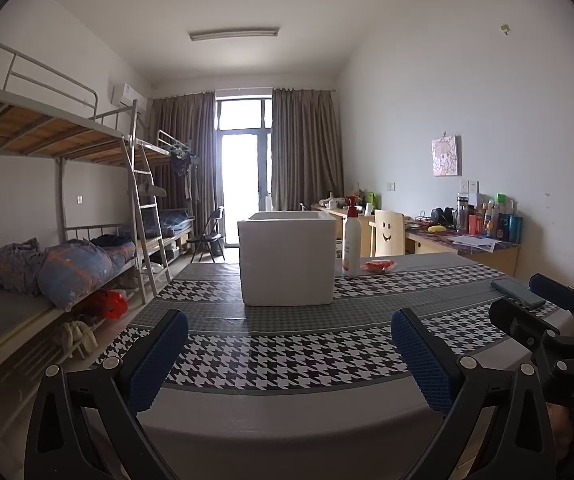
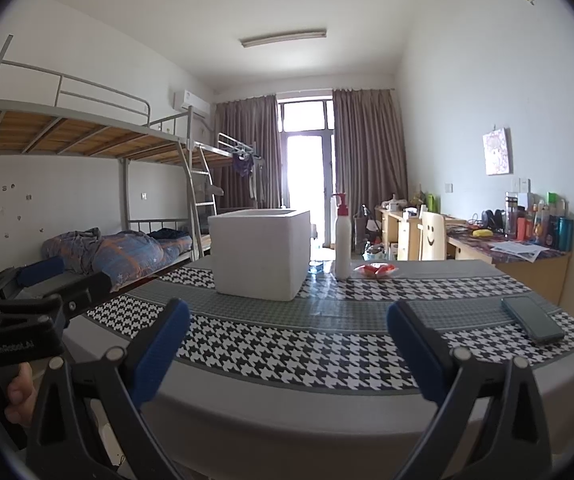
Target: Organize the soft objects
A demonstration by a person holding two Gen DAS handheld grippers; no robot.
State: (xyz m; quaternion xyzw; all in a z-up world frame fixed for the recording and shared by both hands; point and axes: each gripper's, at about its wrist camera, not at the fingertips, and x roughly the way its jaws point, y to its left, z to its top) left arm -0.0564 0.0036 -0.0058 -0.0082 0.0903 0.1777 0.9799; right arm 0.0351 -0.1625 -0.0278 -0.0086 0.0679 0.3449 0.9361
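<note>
Bedding (image 1: 75, 268) lies bunched on the lower bunk at far left, beyond the table edge. Left gripper (image 1: 289, 354) hovers over the near edge of the table (image 1: 287, 420), its blue-padded fingers (image 1: 159, 356) spread wide apart with nothing between them. White foam box (image 1: 287, 258), open at the top, stands on the houndstooth tablecloth (image 1: 287, 356) toward the far side, roughly central. White pump bottle (image 1: 351, 240) stands upright just right of the box. Red-and-white soft packet (image 1: 379, 266) lies flat on the cloth just right of the bottle, near the far edge; it is apart from both grippers. Dark phone (image 1: 518, 293) lies flat near the right edge of the table. Right gripper (image 2: 289, 354) is held level with the left one over the near edge, its fingers (image 2: 419, 356) likewise spread wide and empty. In the right wrist view, a hand (image 2: 17, 394) grasps the handle of the left gripper at far left.
</note>
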